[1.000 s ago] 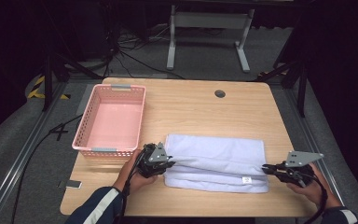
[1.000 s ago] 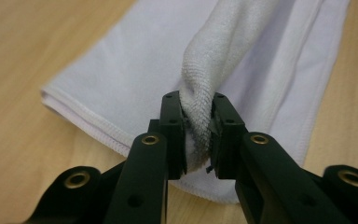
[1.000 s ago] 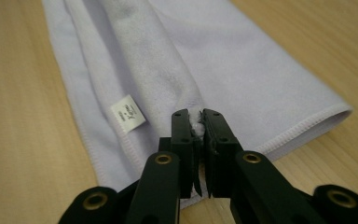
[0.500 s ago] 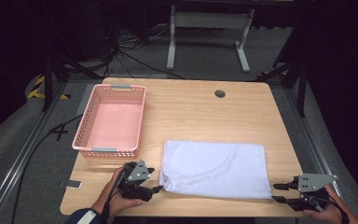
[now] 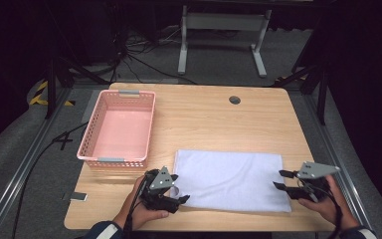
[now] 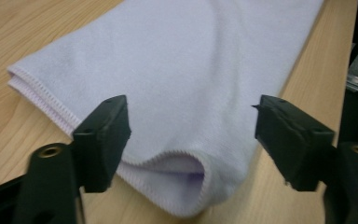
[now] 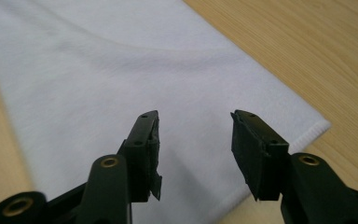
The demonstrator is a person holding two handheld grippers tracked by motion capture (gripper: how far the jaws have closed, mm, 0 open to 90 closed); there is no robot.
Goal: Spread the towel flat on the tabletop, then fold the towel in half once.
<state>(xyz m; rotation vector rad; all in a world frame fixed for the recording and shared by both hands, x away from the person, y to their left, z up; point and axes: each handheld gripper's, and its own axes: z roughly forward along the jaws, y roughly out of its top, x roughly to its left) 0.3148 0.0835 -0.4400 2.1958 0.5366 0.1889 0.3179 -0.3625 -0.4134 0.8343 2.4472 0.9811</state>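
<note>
Flanking the folded towel's short edges, left claw gapes wide, right claw has just been opening.

The pink basket blocks the table's left side, just beyond the left gripper; the folded towel lies flat between both grippers. Bare wood beyond the towel is open for passing.

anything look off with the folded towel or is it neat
Mostly neat: the pale lilac folded cloth lies flat and square on the wooden table. One oddity: in the left gripper view its near corner bulges open in a loop instead of lying flush.
</note>
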